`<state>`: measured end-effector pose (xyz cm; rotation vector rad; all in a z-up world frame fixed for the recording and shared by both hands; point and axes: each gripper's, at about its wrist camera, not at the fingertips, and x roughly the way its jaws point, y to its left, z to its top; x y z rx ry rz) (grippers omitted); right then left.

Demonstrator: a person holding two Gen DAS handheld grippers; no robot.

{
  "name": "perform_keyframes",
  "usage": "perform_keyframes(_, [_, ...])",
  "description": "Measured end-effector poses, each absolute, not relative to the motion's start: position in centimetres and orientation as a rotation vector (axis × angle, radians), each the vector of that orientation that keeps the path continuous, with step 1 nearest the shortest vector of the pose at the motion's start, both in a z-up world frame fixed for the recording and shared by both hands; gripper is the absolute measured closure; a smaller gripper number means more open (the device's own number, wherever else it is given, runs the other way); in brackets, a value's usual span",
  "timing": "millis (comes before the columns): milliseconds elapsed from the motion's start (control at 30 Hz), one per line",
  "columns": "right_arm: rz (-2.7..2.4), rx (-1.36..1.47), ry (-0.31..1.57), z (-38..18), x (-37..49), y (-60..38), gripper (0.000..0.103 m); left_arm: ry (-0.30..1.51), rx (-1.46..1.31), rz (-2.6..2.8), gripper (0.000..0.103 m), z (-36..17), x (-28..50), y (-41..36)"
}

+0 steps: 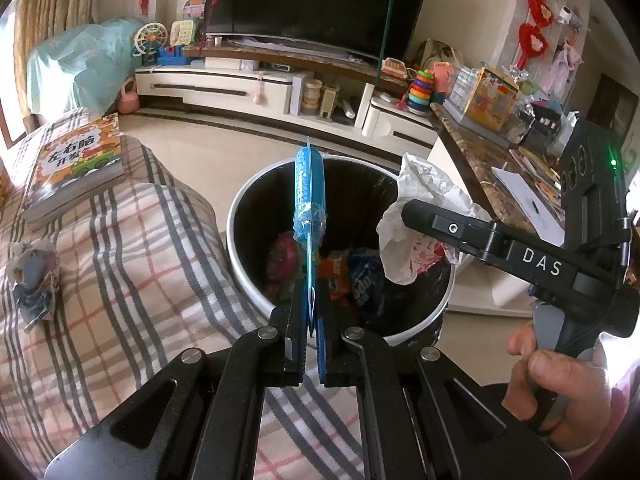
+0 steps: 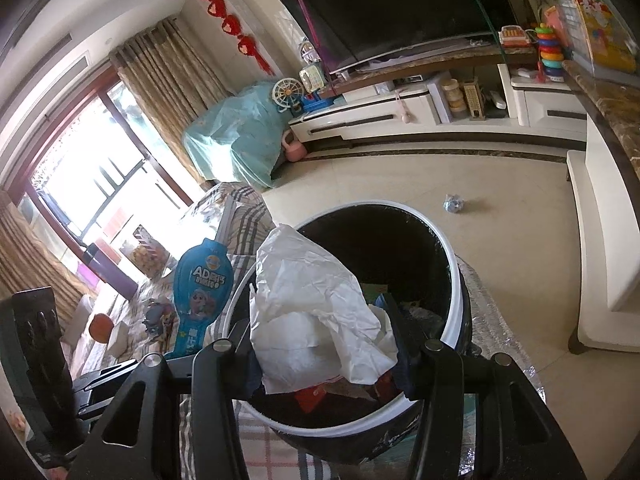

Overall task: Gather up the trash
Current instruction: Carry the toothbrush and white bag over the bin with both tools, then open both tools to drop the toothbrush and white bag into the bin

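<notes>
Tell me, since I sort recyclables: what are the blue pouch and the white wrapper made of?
Blue pouch: looks like glossy printed plastic film; thin edge-on, shiny. White wrapper: matte, sharply creased, probably paper or thin plastic; cannot tell which.

Glossy blue plastic pouch [image 1: 309, 196], crinkled white paper wrapper [image 2: 316, 312], matt black bin [image 1: 256, 220]

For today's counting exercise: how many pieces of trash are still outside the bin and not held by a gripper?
2. One crumpled wrapper lies on the plaid sofa cover, left of the bin; one crumpled wad lies on the floor beyond it. Others may be hidden.
</notes>
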<state>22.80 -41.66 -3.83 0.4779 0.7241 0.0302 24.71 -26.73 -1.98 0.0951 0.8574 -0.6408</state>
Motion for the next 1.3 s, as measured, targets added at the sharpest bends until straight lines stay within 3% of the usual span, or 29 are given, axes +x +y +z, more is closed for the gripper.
perform_keyframes(1300, [0.024,0.447,0.784,-4.2,25.1,-42.3,0.048,0.918,0.101,-0.646,0.1,-3.0,26.6,-29.2])
